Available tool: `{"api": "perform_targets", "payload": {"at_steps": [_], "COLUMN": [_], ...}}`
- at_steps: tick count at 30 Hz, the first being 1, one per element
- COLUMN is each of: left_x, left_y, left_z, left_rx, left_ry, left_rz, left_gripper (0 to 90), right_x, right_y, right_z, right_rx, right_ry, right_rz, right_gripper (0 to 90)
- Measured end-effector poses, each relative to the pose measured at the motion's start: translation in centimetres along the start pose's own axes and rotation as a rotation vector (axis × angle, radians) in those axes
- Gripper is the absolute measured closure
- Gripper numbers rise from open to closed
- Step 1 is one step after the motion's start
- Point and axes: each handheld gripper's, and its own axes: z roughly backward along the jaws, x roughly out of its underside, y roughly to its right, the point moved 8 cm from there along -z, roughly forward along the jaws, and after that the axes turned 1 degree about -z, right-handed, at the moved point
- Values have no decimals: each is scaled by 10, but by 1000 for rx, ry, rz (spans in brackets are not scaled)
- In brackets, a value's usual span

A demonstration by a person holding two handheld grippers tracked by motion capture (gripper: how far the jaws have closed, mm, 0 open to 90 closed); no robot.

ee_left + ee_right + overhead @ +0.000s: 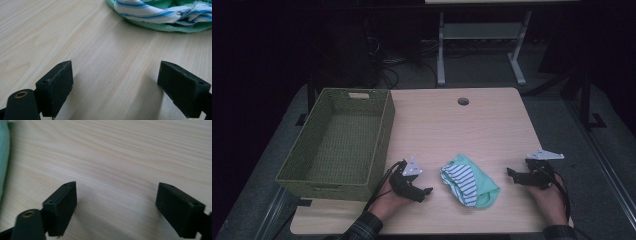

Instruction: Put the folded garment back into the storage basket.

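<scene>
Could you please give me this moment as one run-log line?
left gripper: open, left of cloth | right gripper: open, right of cloth | cloth: bundled on table, untouched | basket: empty

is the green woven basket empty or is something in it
Empty. The high view looks down into the green woven basket and shows only its bare woven floor; the bundled mint and striped cloth lies on the table beside it.

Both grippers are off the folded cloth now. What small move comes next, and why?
Probably bring the left gripper in to grip the folded green and blue-striped cloth. Its jaws stand open over bare wooden table, the cloth just ahead, and the green woven basket sits on that side. The right gripper is open too, apart from the cloth.
</scene>
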Motion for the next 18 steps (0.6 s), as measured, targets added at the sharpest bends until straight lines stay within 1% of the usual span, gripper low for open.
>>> {"api": "perform_targets", "payload": {"at_steps": [1,4,6,8,9,10,11,12,15,18], "left_x": [0,-1,-2,-5,-8,-8,-14,-17,-28,-39], "left_y": [0,0,0,3,7,7,10,11,16,21], "left_z": [0,0,1,1,2,2,4,5,8,10], "left_rx": [2,5,3,19,40,40,53,56,85,104], "left_ry": [-5,-31,-62,-80,-86,-86,-104,-105,-116,-115], "left_rz": [-1,-6,-14,-14,-10,-10,-15,-19,-6,-10], "left_gripper": [124,126,126,130,130,131,132,132,131,132], "right_x": [0,1,1,1,1,1,1,1,1,1], "right_y": [1,2,2,2,2,2,2,2,2,2], "right_z": [-1,-1,-1,-1,-1,-1,-1,-1,-1,-1], "right_rx": [8,5,9,10,10,10,10,10,10,10], "right_ry": [2,-3,-7,-8,-8,-8,-8,-8,-8,-8], "right_rz": [0,-11,-16,-16,-17,-17,-17,-17,-18,-17], "right_gripper": [140,122,111,111,111,111,111,110,111,110]}}
